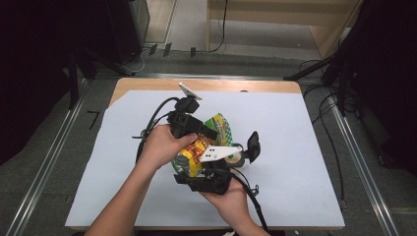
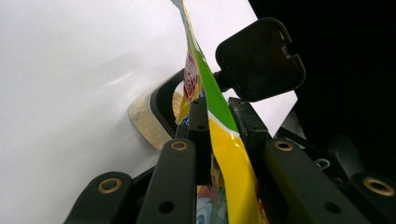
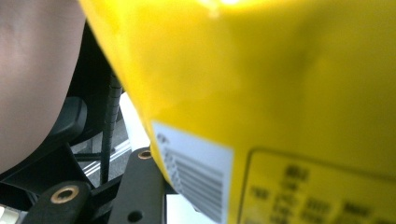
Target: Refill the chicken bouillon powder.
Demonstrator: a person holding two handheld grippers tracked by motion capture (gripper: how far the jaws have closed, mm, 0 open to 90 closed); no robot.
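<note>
Care was needed: the left hand-held gripper (image 2: 219, 126) pinched the snack bag (image 2: 223, 140), the right hand-held gripper (image 1: 209, 179) clamped its bottom; pull gently

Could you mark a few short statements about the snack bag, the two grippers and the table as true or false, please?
1. The left gripper is shut on the snack bag. True.
2. The snack bag is mostly blue. False: it is yellow and green with some red.
3. The table is covered with a white sheet. True.
4. The snack bag lies flat on the table, untouched. False: it is held up between the two grippers.
5. A barcode shows on the snack bag's yellow side. True.
</note>
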